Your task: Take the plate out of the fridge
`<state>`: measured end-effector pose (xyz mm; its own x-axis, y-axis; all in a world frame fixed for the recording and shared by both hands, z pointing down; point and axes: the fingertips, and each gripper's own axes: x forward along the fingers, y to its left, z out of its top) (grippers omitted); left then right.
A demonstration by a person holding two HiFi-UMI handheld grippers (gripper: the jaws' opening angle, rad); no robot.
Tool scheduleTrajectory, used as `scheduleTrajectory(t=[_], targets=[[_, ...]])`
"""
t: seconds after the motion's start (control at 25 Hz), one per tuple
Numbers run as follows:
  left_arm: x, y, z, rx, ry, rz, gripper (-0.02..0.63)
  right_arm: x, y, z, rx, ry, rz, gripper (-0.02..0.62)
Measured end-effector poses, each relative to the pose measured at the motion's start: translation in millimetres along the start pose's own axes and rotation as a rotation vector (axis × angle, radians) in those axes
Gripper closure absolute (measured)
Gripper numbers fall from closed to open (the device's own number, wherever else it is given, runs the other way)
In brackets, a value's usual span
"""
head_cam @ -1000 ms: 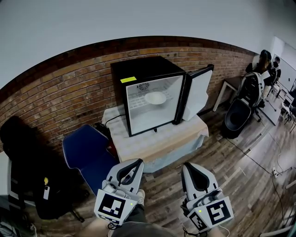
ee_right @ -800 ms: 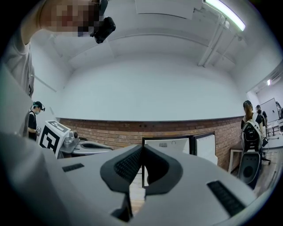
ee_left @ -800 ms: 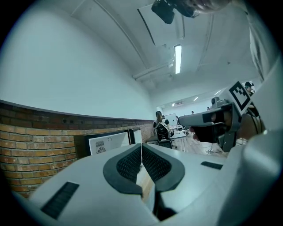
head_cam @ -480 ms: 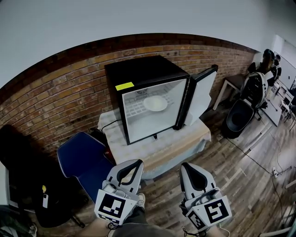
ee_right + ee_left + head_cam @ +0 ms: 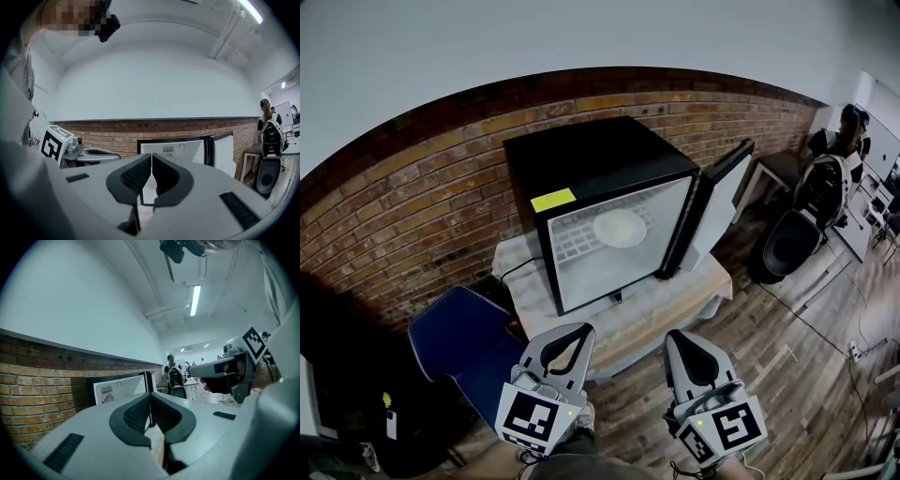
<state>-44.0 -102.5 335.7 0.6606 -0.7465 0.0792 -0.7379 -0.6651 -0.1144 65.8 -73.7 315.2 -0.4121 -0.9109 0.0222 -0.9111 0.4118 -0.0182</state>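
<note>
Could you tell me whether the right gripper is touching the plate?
Apart. The head view shows the right gripper well short of the fridge, while the plate lies on its shelf inside.

left claw (image 5: 579, 330) and right claw (image 5: 674, 336) held side by side, both pointing level, jaws pressed together

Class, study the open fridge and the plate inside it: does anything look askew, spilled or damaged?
Nothing stands out. The fridge stands upright on its cloth-covered table, its door swung open to the right. The white plate lies flat on the wire shelf. No spill or damage shows.
</note>
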Motion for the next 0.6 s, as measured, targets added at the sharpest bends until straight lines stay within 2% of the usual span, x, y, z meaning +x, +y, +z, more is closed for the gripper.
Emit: scheduleTrajectory(t=[0.48, 0.6], targets=[[64, 58, -7, 0.004, 0.0, -0.079, 0.587, 86, -32, -3, 0.01, 0.042, -0.075, 0.565], [77, 70, -10, 0.01, -0.001, -0.092, 0.588, 104, -35, -4, 0.028, 0.037, -0.063, 0.565]])
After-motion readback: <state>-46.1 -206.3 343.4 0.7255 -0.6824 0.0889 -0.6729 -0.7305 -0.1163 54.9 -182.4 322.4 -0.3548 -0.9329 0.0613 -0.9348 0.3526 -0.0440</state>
